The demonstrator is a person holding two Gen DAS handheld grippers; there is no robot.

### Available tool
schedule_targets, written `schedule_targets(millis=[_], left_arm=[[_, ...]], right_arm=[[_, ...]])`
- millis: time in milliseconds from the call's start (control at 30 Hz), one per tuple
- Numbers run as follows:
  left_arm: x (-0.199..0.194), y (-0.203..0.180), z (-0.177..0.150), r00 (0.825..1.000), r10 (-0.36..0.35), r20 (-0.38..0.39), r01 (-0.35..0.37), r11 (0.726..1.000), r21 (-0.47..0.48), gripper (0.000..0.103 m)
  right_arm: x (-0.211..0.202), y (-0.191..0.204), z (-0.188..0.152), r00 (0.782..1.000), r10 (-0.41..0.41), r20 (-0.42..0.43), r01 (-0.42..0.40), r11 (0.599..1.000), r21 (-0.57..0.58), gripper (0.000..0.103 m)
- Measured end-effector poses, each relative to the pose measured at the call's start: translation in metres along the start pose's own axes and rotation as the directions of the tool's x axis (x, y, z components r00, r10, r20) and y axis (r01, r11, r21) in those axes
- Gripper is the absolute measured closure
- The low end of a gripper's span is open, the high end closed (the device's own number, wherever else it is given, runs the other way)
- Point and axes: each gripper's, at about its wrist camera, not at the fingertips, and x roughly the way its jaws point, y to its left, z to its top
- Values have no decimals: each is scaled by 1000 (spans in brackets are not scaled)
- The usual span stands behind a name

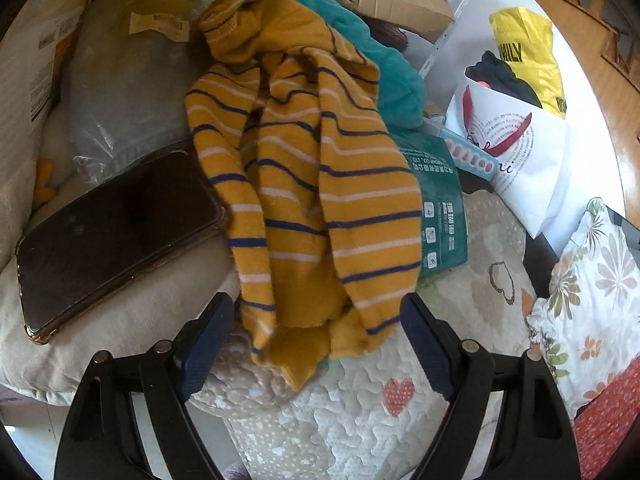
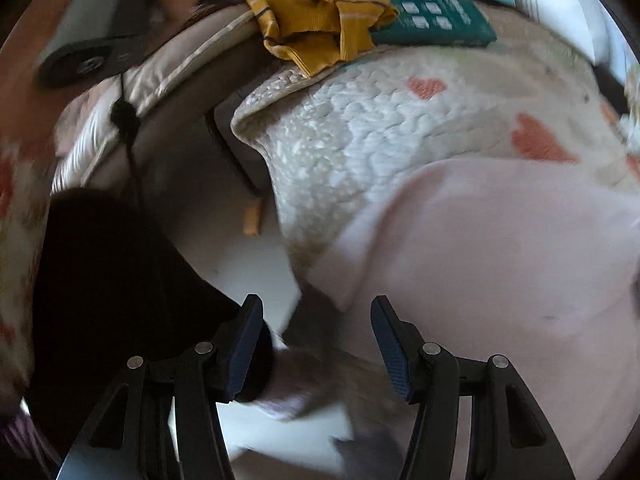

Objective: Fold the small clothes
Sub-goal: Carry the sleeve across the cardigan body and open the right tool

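My left gripper (image 1: pixel 316 312) stands released, jaws wide on either side of the near hem of the crumpled striped top (image 1: pixel 304 184) that lies on the quilt (image 1: pixel 360 412) right of the phone (image 1: pixel 116 236), while my right gripper (image 2: pixel 316 316) hangs released, grasping nothing, over pale pink cloth (image 2: pixel 500 272) nearer by.

I read "MILY" in black letters on the yellow bag (image 1: pixel 528 52). The green packet (image 1: pixel 436 208) shows "CO., LTD", upside down; its other print is too small for me.
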Motion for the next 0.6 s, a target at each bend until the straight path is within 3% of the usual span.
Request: schedule_targets(millis=[67, 100, 133, 233, 400, 533, 600], left_arm=[[2, -1, -1, 1000, -7, -11, 7, 1000, 3, 19], [3, -2, -2, 1000, -11, -15, 11, 1000, 5, 19], [4, -2, -2, 1000, -14, -19, 14, 1000, 8, 19], [5, -6, -3, 1000, -20, -24, 20, 1000, 10, 19], [8, -21, -10, 998, -48, -45, 50, 998, 34, 19], [8, -45, -22, 993, -86, -75, 93, 992, 89, 19], [6, -60, -30, 991, -110, -82, 120, 985, 125, 19]], right_arm=[[19, -2, 4, 1000, -8, -22, 9, 999, 46, 50], [24, -2, 4, 1000, -6, -24, 8, 998, 68, 80], [28, -6, 4, 999, 7, -36, -4, 995, 100, 98], [17, -22, 7, 999, 47, -11, -43, 979, 200, 98], [-80, -60, 15, 986, -47, 159, -1, 957, 291, 98], [-193, -121, -10, 933, -229, 277, 96, 901, 424, 98], [-231, -147, -28, 904, -325, 279, 158, 858, 488, 98]])
